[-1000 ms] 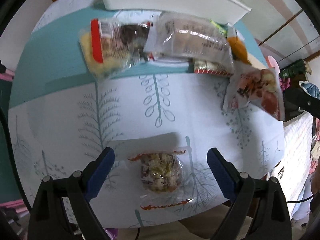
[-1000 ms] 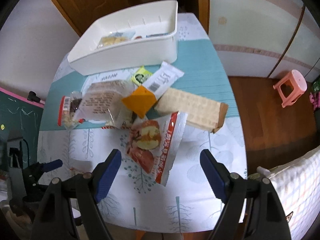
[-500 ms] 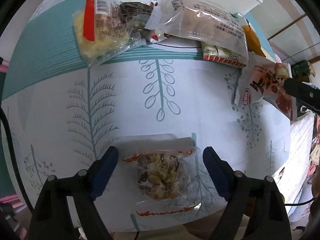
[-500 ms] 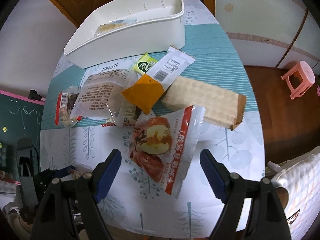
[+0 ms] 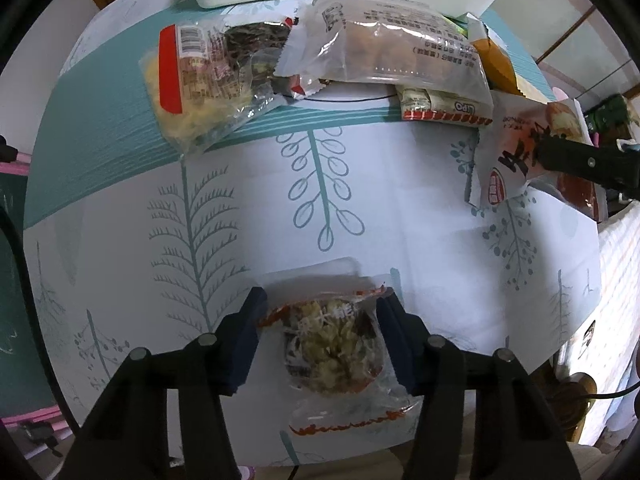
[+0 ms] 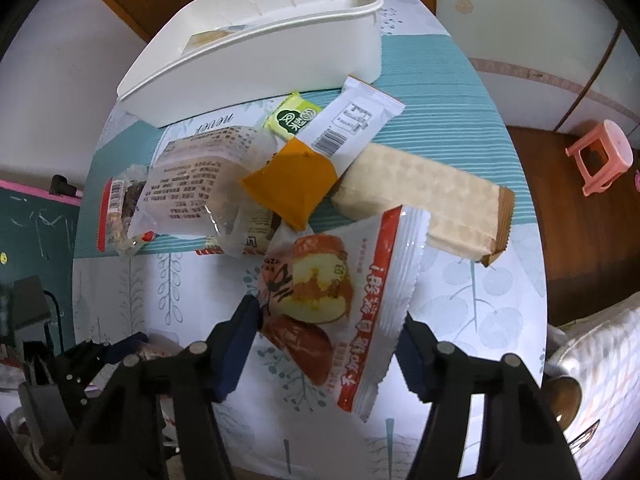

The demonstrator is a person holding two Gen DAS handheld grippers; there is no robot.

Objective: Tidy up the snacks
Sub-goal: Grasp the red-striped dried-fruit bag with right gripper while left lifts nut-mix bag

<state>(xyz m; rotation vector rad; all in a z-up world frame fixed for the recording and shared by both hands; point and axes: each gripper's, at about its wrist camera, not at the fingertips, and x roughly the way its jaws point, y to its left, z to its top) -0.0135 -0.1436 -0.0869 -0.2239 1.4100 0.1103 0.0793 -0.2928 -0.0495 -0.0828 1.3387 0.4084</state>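
My left gripper (image 5: 320, 340) has closed in on a small clear packet of nut snack (image 5: 332, 352) at the table's near edge; both pads touch its sides. My right gripper (image 6: 326, 344) is open around a red-and-white apple-picture packet (image 6: 340, 296), which also shows in the left wrist view (image 5: 520, 152); the left pad touches its edge, the right pad is close beside it. A white bin (image 6: 280, 36) stands at the far side with one packet inside.
A pile of snacks lies between bin and grippers: a clear bread bag (image 6: 200, 184), a red-labelled clear bag (image 5: 200, 80), an orange packet (image 6: 292, 180), a long beige wafer pack (image 6: 424, 204), a green sachet (image 6: 292, 116). A pink stool (image 6: 600, 160) stands on the floor.
Both grippers moved forward and down. The left jaws narrowed onto the nut packet. The right jaws narrowed and now straddle the apple packet.
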